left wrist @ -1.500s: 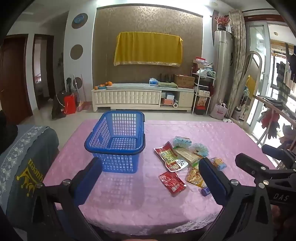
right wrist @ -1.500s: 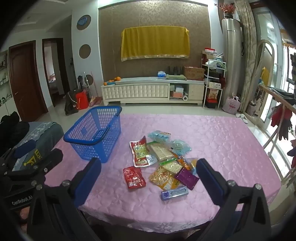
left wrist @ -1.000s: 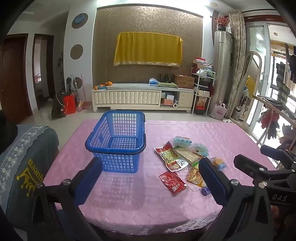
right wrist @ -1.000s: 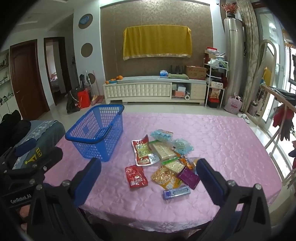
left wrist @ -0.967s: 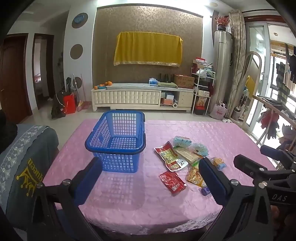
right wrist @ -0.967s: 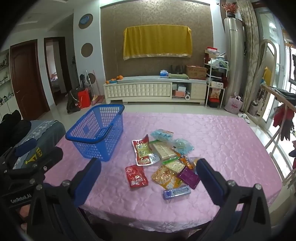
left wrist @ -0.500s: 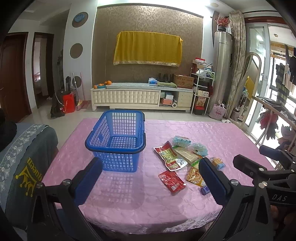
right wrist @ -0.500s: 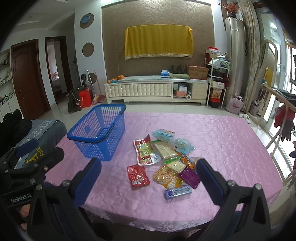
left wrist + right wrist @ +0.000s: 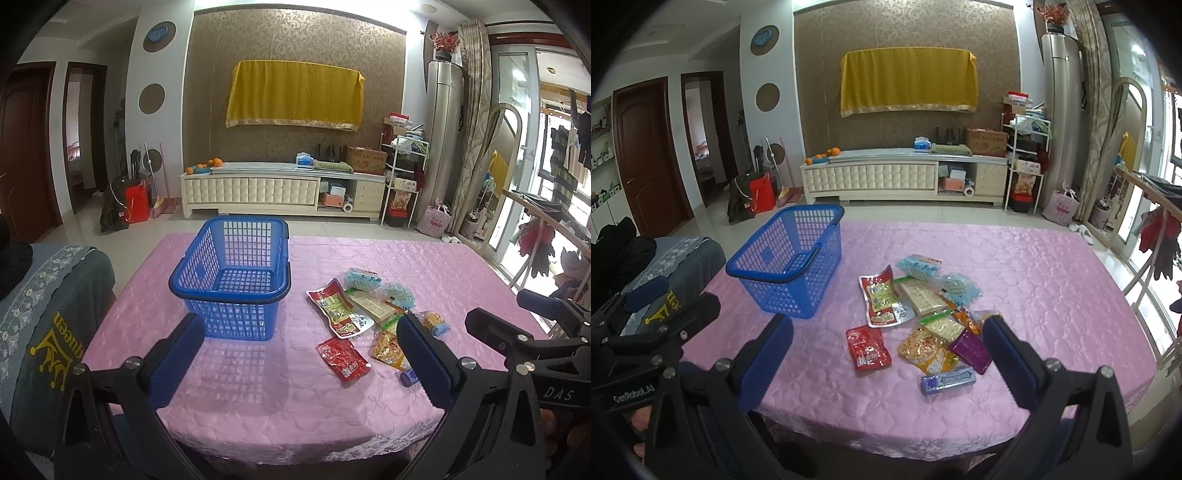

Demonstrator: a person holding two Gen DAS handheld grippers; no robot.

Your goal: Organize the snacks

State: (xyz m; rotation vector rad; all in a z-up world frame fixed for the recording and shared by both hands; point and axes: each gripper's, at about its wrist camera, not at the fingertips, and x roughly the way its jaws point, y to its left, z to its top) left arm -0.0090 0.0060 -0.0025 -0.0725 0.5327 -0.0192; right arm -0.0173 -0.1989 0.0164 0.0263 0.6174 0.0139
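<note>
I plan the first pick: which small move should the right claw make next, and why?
Probably lower the open right claw toward the small red snack packet. It lies flat, apart from the pile, and nearest the empty blue plastic basket.

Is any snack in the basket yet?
No, the basket shows only its bare mesh floor; the snacks all lie on the table.

Your left wrist view looks from the near edge of the table (image 9: 258, 424) toward its far edge, facing the basket (image 9: 232, 280). Your right wrist view sits just beside it, facing the snack pile (image 9: 923, 317). Both share basket, pile and far wall.
</note>
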